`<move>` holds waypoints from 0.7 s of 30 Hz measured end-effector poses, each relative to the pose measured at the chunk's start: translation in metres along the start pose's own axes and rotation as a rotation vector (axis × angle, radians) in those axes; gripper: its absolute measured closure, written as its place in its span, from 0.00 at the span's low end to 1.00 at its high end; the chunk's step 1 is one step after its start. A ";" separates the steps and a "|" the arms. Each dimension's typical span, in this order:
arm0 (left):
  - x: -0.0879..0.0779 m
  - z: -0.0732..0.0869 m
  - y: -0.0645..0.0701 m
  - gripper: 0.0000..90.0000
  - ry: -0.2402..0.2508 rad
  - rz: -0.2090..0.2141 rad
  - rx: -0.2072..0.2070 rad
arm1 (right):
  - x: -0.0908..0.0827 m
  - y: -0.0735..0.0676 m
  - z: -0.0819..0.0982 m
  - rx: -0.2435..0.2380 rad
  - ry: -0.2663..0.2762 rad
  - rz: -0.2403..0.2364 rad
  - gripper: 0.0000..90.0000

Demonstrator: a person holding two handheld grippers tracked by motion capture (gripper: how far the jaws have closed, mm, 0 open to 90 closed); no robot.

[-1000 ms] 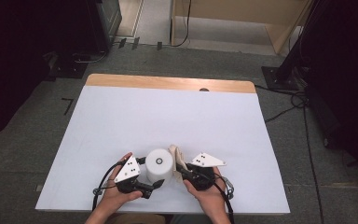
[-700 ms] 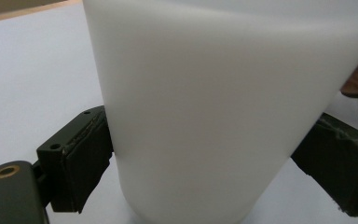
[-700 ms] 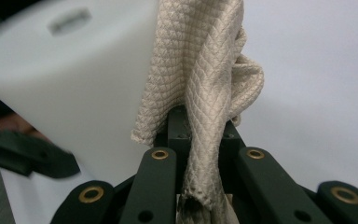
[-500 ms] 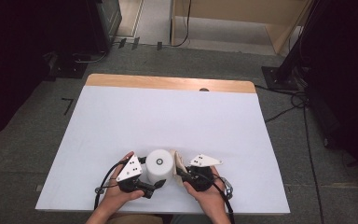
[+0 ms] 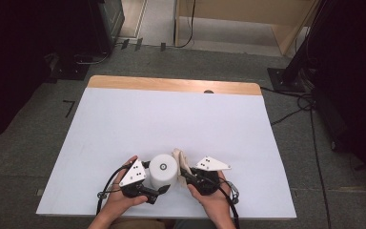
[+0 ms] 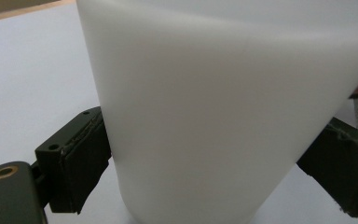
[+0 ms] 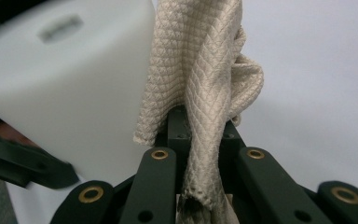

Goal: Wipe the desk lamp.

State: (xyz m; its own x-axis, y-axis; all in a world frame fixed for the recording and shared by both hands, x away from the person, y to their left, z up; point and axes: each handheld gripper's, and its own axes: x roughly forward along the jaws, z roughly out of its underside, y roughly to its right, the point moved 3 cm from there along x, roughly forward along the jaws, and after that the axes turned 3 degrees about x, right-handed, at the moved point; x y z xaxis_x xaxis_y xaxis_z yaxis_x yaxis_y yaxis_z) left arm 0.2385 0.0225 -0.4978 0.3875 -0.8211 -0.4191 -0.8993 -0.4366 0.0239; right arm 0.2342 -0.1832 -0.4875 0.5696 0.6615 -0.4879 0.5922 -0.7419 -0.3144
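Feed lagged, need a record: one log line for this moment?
left gripper: shut on white plastic cylinder | right gripper: shut on beige woven cloth | cloth beside cylinder

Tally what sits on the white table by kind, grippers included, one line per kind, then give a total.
White plastic cylinder container, standing upright: 1
Beige woven cloth, bunched: 1
Black two-jaw grippers, left gripper clamped on the container, right gripper pinching the cloth: 2
Total: 4
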 end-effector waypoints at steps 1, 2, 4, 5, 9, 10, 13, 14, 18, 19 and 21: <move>0.000 0.000 0.000 0.08 0.000 0.002 -0.001 | 0.003 0.001 0.003 0.008 -0.019 0.003 0.91; 0.000 0.000 0.000 0.08 0.001 0.003 -0.003 | 0.005 0.003 0.006 0.015 -0.044 0.004 0.91; 0.001 -0.001 0.000 0.08 0.003 0.006 -0.005 | 0.009 0.006 0.010 0.022 -0.078 0.003 0.91; 0.001 -0.001 -0.001 0.07 0.006 0.007 -0.009 | 0.010 0.007 0.011 0.020 -0.084 0.001 0.91; 0.004 -0.003 -0.001 0.07 0.008 0.014 -0.012 | 0.001 0.004 0.005 0.008 -0.048 -0.011 0.91; 0.005 -0.004 -0.001 0.07 0.004 0.015 -0.008 | -0.005 0.002 0.000 0.004 -0.014 -0.016 0.91; 0.007 -0.005 0.000 0.07 -0.001 0.019 0.004 | -0.020 -0.004 -0.012 -0.015 0.063 -0.021 0.91; 0.008 -0.005 0.000 0.07 -0.001 0.018 0.006 | -0.024 -0.006 -0.015 -0.021 0.083 -0.020 0.91; 0.009 -0.006 0.000 0.07 0.001 0.018 0.008 | -0.026 -0.006 -0.015 -0.021 0.086 -0.017 0.91; 0.009 -0.006 0.000 0.07 -0.002 0.018 0.007 | -0.023 -0.004 -0.011 -0.018 0.066 -0.014 0.91; 0.009 -0.007 0.000 0.07 -0.005 0.016 0.006 | -0.017 -0.001 -0.003 -0.009 0.030 -0.002 0.91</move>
State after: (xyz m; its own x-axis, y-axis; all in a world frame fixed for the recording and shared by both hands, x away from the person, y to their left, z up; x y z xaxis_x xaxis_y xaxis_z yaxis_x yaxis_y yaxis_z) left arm 0.2427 0.0127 -0.4955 0.3725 -0.8260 -0.4230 -0.9065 -0.4216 0.0251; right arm 0.2261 -0.1930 -0.4764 0.5852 0.6663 -0.4622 0.5985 -0.7395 -0.3082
